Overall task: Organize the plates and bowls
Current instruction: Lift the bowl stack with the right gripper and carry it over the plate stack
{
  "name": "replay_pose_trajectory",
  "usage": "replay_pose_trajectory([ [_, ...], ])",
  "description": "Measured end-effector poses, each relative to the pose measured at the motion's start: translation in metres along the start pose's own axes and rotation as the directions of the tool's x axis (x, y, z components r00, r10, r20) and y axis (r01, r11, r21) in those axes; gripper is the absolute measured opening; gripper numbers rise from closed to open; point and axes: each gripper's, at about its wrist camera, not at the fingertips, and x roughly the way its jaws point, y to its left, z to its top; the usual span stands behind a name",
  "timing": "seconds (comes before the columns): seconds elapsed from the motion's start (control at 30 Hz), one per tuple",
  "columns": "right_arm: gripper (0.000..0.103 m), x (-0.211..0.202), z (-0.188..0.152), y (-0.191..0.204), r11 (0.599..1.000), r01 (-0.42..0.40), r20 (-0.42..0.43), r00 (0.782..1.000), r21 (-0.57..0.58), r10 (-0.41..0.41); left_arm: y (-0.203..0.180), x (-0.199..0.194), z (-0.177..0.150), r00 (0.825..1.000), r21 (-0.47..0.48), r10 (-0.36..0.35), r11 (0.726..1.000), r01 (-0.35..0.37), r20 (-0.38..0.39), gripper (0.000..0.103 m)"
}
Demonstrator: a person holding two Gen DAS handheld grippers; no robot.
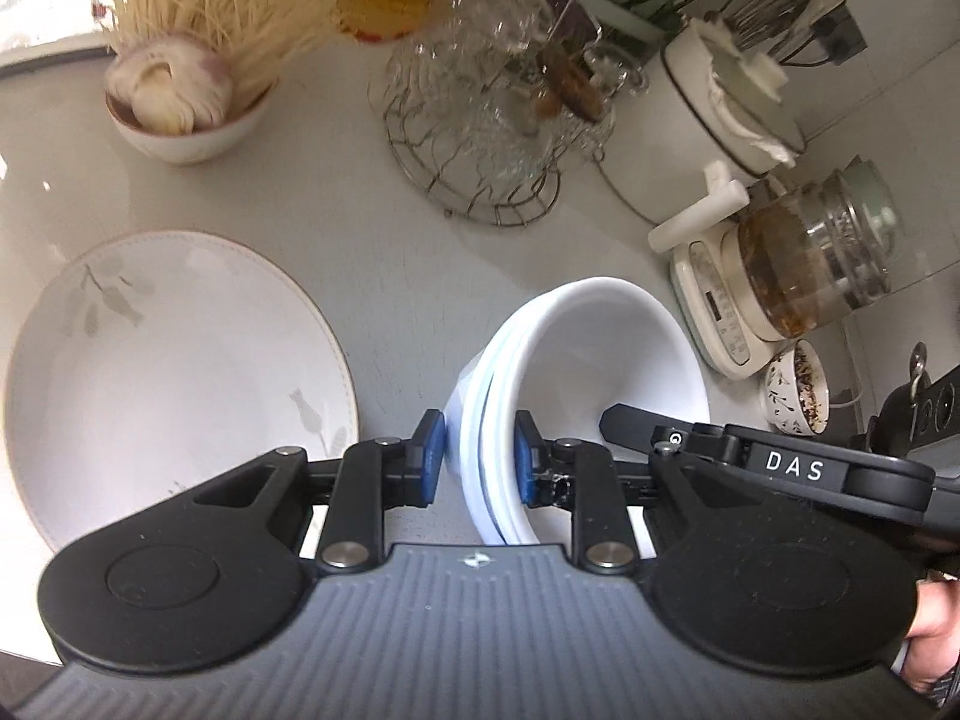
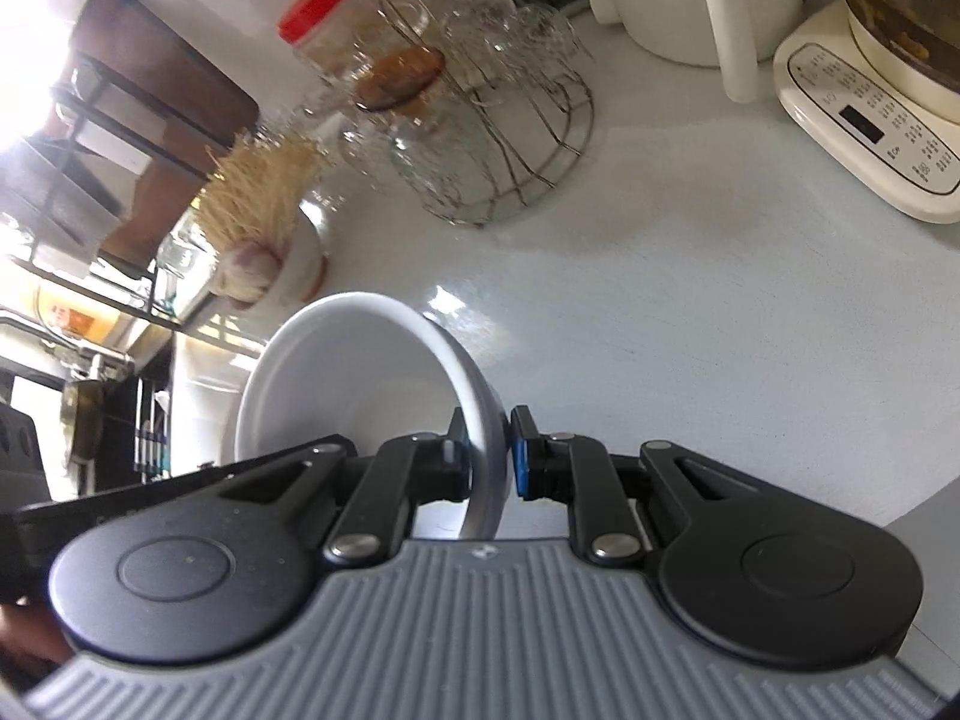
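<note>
A stack of nested white bowls (image 1: 600,354) hangs tilted above the counter, its mouth facing right in the left wrist view. My left gripper (image 1: 480,462) is shut on the stack's near rim, blue pads either side. The right gripper's black frame (image 1: 786,468) comes in from the right, one finger reaching inside the bowl. In the right wrist view my right gripper (image 2: 487,456) is shut on the rim of the white bowl (image 2: 336,372), whose mouth faces left there. A large white plate (image 1: 180,372) with a grey leaf pattern lies flat on the counter to the left.
At the back stand a bowl of garlic and dry noodles (image 1: 180,102), a wire rack of glasses (image 1: 480,120), a white pot (image 1: 720,96) and a glass kettle on its base (image 1: 798,276). A small patterned cup (image 1: 798,390) sits far right. A red-lidded jar (image 2: 324,18) shows behind.
</note>
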Motion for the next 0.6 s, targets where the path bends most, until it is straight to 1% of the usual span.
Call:
replay_pose_trajectory([
  [0.17, 0.016, -0.008, -0.002, 0.020, 1.000, -0.013, 0.040, 0.999, -0.027, 0.014, 0.002, -0.020, 0.001, 0.999, 0.020, -0.001, 1.000, 0.000, 0.043, 0.028],
  [0.3, 0.016, -0.010, -0.005, 0.034, 0.999, -0.020, 0.068, 0.997, -0.038, 0.022, 0.014, -0.035, 0.000, 0.997, -0.025, -0.016, 1.000, 0.018, 0.070, 0.028],
  [0.43, 0.016, -0.006, -0.010, 0.045, 0.999, -0.038, 0.070, 0.997, -0.034, 0.040, 0.028, -0.050, -0.004, 0.996, -0.047, -0.022, 0.999, 0.027, 0.091, 0.028],
  [0.6, 0.016, -0.001, -0.018, 0.065, 0.997, -0.053, 0.067, 0.996, -0.058, 0.057, 0.045, -0.068, -0.010, 0.993, -0.058, -0.006, 0.998, 0.013, 0.115, 0.028],
])
